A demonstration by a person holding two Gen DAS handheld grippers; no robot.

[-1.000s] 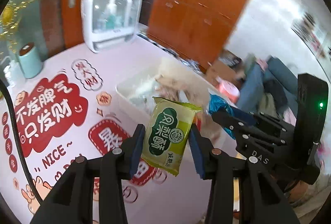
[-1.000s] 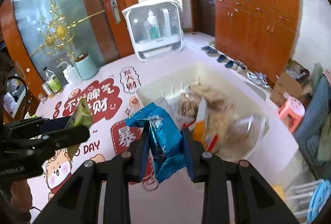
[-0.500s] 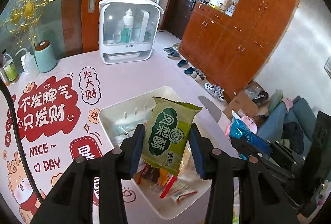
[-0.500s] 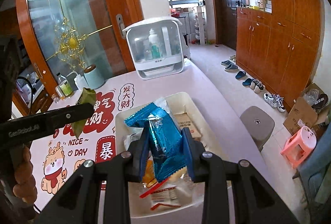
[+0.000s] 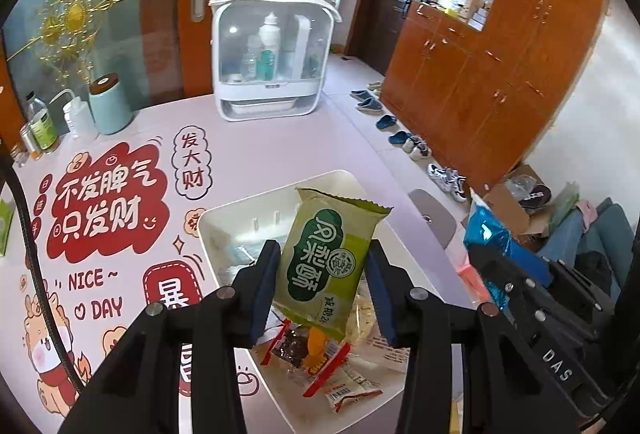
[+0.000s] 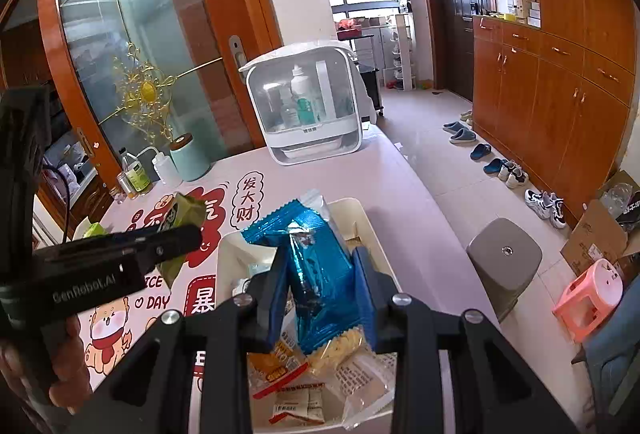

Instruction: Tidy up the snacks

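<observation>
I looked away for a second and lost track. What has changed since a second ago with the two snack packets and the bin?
Both grippers swung back over the white bin, which now sits under them instead of ahead. Nothing was released or picked up: the left gripper still clamps the green snack packet, and the right gripper still clamps the blue foil packet. The bin's other snacks look undisturbed.

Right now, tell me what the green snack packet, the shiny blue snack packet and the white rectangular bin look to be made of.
Green snack packet: seemingly matte printed plastic film, with a crimped zigzag end seal and soft creases.
Shiny blue snack packet: probably metallised foil-like film; it glints and wrinkles sharply.
White rectangular bin: likely rigid moulded plastic, with smooth, slightly glossy walls, rounded corners and moulded slots.
</observation>
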